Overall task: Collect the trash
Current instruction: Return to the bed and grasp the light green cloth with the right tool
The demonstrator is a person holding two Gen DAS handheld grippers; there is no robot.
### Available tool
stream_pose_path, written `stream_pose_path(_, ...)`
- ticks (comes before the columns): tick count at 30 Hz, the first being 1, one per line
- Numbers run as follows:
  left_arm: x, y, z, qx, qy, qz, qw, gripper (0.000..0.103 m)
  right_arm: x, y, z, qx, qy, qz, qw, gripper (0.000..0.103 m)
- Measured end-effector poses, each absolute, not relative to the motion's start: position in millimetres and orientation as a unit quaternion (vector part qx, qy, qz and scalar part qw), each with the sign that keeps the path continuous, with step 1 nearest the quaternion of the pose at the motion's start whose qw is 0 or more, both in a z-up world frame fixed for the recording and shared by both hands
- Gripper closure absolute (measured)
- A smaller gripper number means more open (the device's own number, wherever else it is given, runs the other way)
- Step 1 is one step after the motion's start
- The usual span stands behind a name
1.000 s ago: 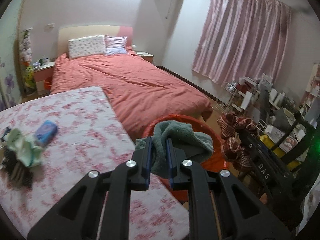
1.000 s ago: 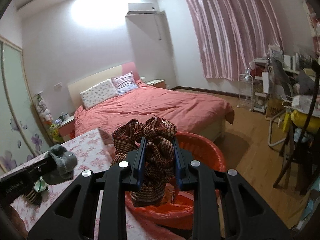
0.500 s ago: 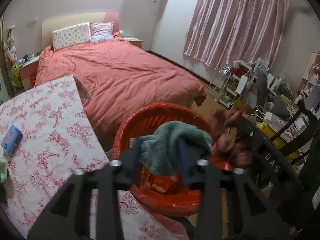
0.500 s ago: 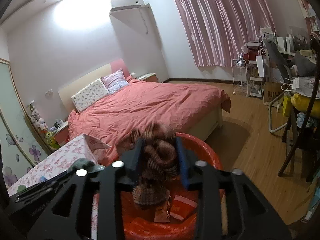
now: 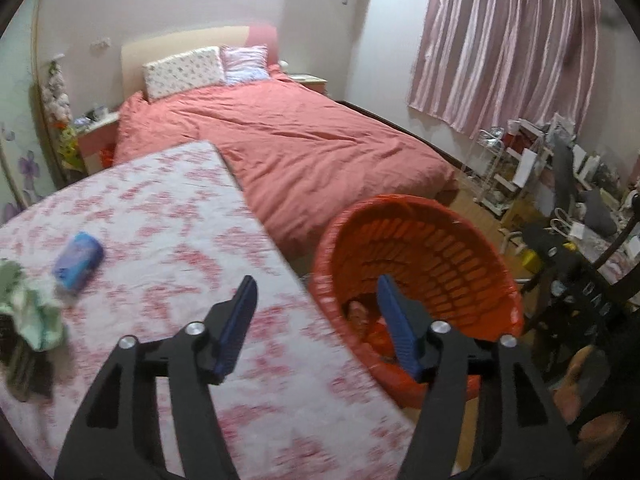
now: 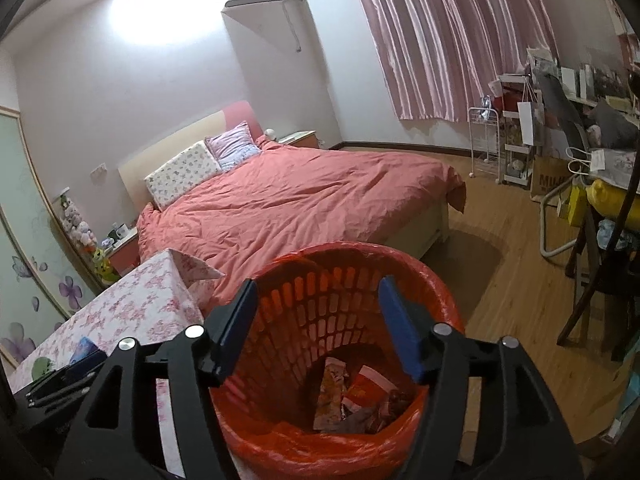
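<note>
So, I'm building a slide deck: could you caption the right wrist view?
Open right gripper poised over the red-lined trash basket, wrappers at its bottom.

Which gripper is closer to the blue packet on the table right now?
Left. The left gripper hovers over the table edge, the blue packet ahead to its left. The right gripper hangs above the red basket.

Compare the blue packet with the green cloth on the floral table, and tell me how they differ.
The blue packet is a compact, rounded block; the green cloth is a loose, crumpled heap. The packet is blue, the cloth pale green. The packet lies apart, nearer the bed; the cloth sits at the table's left side against something dark. Both rest on the floral table, outside the orange basket.
</note>
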State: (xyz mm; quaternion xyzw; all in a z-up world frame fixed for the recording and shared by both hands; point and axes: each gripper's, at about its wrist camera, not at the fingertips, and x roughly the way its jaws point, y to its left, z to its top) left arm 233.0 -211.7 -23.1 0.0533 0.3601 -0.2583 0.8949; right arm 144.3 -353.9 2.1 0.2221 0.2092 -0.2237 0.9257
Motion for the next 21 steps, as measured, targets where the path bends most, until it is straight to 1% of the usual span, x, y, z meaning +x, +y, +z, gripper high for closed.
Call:
stream_pose_path(3,229,-189,-19,0.059,0.349,-0.237,0.905,0.029,148,-341,7,0.214,0.211,-0.212,0.93,0.034)
stream_pose_path(7,224,-152,-14,0.059,0.335,-0.2,0.919,0.023,155,-320,11,0.197,0.219,-0.191,0.936,0.033)
stream_pose_path(14,230,-81,-12,0.031,0.343,-0.148,0.927,0.021,168,-281,14,0.171,0.241,-0.145,0.944,0.032)
stream_pose_path(21,230,-5,-14,0.012,0.343,-0.077,0.936,0.015,182,-231,14,0.136,0.267,-0.09,0.95,0.032)
